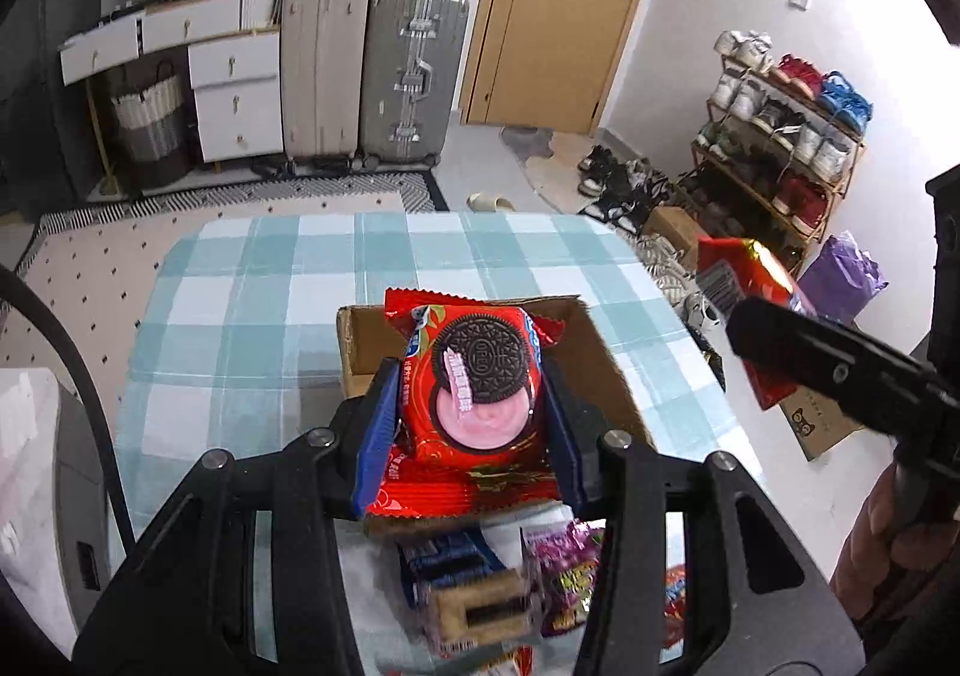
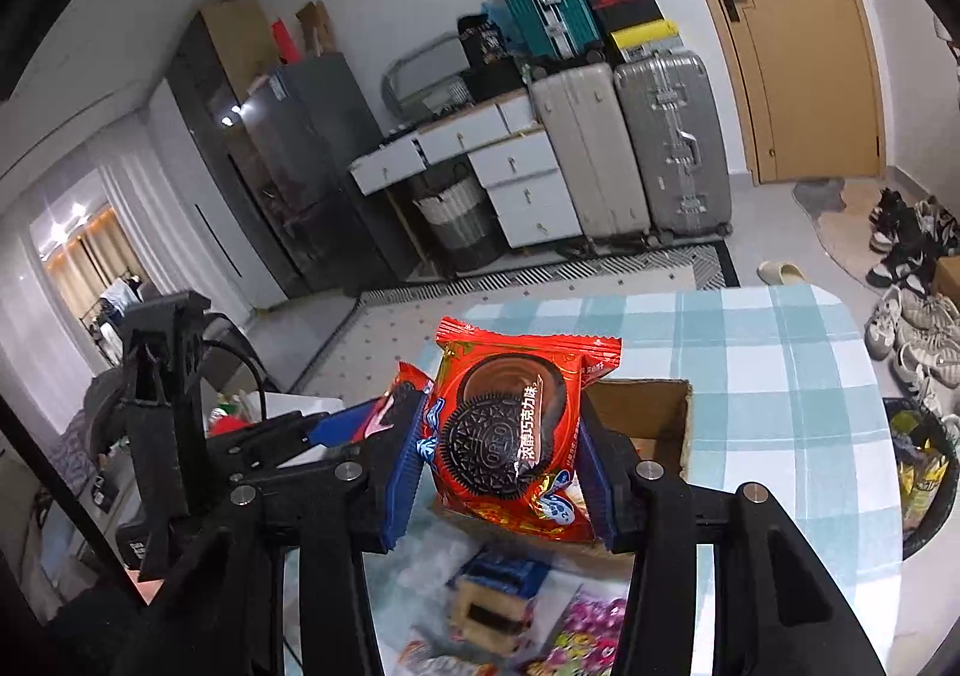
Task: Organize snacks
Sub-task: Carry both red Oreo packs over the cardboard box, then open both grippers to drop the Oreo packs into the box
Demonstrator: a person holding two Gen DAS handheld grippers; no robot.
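Left wrist view: the left gripper (image 1: 471,406) fingers clamp a pink Oreo pack (image 1: 474,385) directly above the cardboard box (image 1: 600,358); the right gripper (image 2: 498,448) clamps a chocolate Oreo pack (image 2: 510,430) beside the box.

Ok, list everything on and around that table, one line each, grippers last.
Pink-cream Oreo pack: one, red, held over the cardboard box.
Chocolate Oreo pack: one, red, held above the table.
Cardboard box: one, brown, open, on the tablecloth.
Tablecloth: one, teal and white check.
Blue cookie pack: one, near table edge.
Purple candy bag: one, beside the blue cookie pack.
Suitcases: two upright, beige and silver, by the door; one teal on top.
Shoe rack: one, wooden, full.
Left gripper: shut on the pink-cream pack.
Right gripper: shut on the chocolate pack.
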